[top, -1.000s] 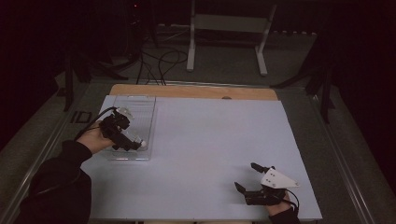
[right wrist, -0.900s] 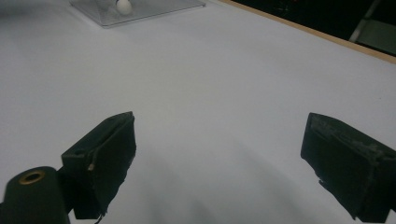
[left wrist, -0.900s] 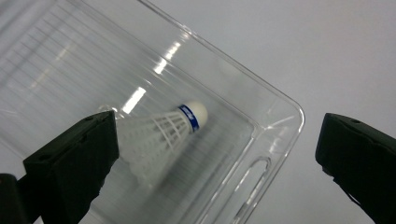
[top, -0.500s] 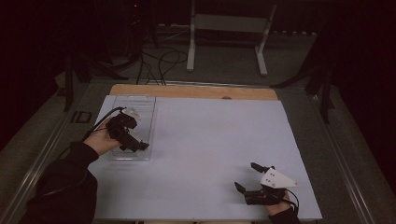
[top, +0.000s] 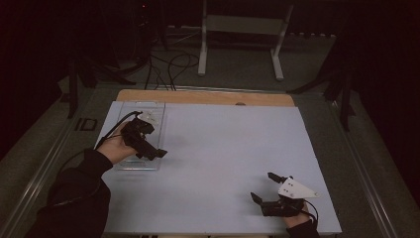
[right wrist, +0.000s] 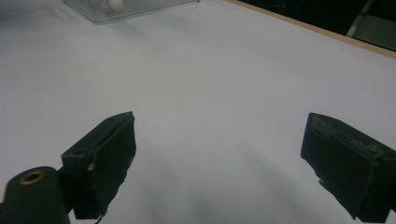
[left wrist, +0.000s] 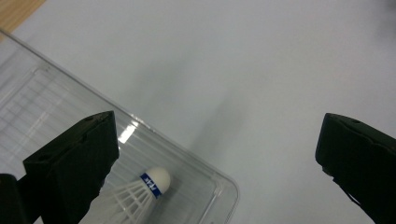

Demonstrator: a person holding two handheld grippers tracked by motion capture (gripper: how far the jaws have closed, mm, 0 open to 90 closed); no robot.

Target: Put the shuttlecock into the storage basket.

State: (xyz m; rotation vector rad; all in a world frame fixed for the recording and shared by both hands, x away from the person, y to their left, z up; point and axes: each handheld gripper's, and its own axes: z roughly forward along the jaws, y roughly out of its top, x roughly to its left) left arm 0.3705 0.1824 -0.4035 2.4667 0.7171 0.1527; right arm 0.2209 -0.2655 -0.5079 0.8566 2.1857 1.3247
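A clear plastic tray lies at the left of the white table. In the left gripper view a white shuttlecock with a blue band lies inside the tray, near its rounded corner. My left gripper hovers over the tray's near right corner. Its jaws are wide open in the left gripper view, above the shuttlecock and apart from it. My right gripper rests near the table's front right, open and empty. Far off in the right gripper view is the tray.
The white sheet covers the table, and a wooden strip runs along its far edge. Behind the table stand a metal frame and floor cables. Something small and white lies at the tray's far end.
My left hand has shifted its gripper a little to the right, over the tray's near right corner. The right gripper has not moved.
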